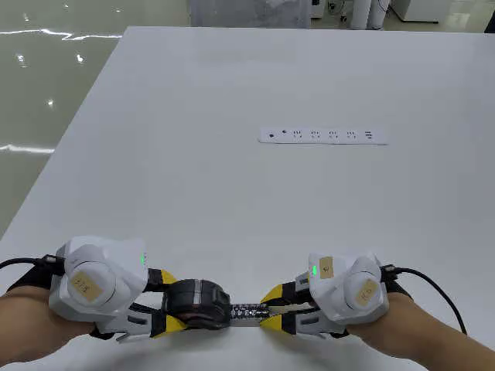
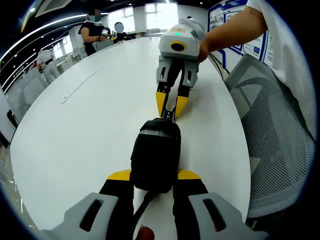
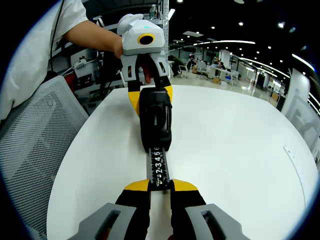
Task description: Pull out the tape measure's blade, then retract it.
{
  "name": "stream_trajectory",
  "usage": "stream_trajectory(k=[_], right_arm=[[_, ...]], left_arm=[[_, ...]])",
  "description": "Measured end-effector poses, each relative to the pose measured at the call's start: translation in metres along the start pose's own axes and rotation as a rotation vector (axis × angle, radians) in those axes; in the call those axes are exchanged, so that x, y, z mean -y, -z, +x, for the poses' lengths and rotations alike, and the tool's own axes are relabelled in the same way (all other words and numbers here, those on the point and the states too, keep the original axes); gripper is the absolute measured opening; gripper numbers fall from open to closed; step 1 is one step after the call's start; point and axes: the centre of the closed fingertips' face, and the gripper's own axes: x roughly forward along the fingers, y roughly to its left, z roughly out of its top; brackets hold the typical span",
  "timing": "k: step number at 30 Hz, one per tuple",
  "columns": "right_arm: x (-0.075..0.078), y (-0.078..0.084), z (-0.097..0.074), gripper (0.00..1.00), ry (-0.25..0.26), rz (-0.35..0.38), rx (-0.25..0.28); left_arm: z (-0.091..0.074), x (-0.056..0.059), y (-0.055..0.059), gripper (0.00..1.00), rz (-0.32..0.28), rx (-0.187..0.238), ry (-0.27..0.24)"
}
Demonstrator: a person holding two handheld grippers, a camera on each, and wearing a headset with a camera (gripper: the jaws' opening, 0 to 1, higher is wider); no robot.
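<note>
A black tape measure [image 1: 197, 303] lies at the near edge of the white table [image 1: 255, 201]. My left gripper [image 1: 166, 301] is shut on its case [image 2: 156, 155], seen from behind in the left gripper view. A short length of blade [image 1: 247, 311] with printed numbers [image 3: 158, 167] runs out to my right gripper [image 1: 272, 309], which is shut on the blade's tip [image 3: 159, 183]. In the right gripper view the case [image 3: 155, 120] stands a short way ahead with the left gripper [image 3: 150, 97] clamped behind it. The right gripper [image 2: 170, 106] faces the case in the left gripper view.
A white power strip [image 1: 323, 136] lies flat in the middle of the table. A grey mesh chair [image 2: 265, 145] stands by the table edge. People [image 2: 95, 30] stand at the far end of the room. The table's left edge borders a glossy floor [image 1: 39, 93].
</note>
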Motion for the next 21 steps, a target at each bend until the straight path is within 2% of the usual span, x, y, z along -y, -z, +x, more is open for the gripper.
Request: stream_trajectory(k=[21], right_arm=[[0.002, 0.026, -0.031, 0.11, 0.031, 0.033, -0.031]], left_arm=[[0.0, -0.001, 0.0, 0.24, -0.009, 0.002, 0.0]])
